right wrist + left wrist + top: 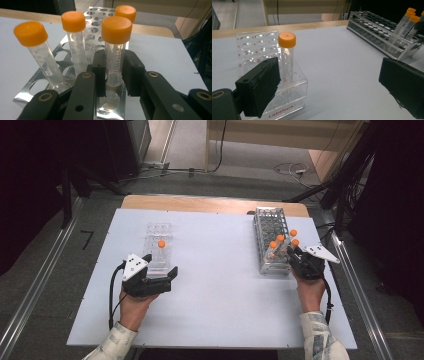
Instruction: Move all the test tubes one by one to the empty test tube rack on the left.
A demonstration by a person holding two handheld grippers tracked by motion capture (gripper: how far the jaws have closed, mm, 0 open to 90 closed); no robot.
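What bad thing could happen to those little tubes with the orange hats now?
The right tongs are shut on one tube in the metal rack. Pulled crooked, it might catch on its hole or bump the leaning tubes beside it. Over in the clear rack, one tube stands close to the open left tongs, which could knock it.

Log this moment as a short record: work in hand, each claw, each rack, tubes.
work: lifting a tube from the metal rack
right claw: shut on a tube that stands in the metal rack's near corner
left claw: open, one pad against the clear rack, holding nothing
clear rack: one orange-capped tube, upright
metal rack: four orange-capped tubes at the near end, one leaning
surface: white table
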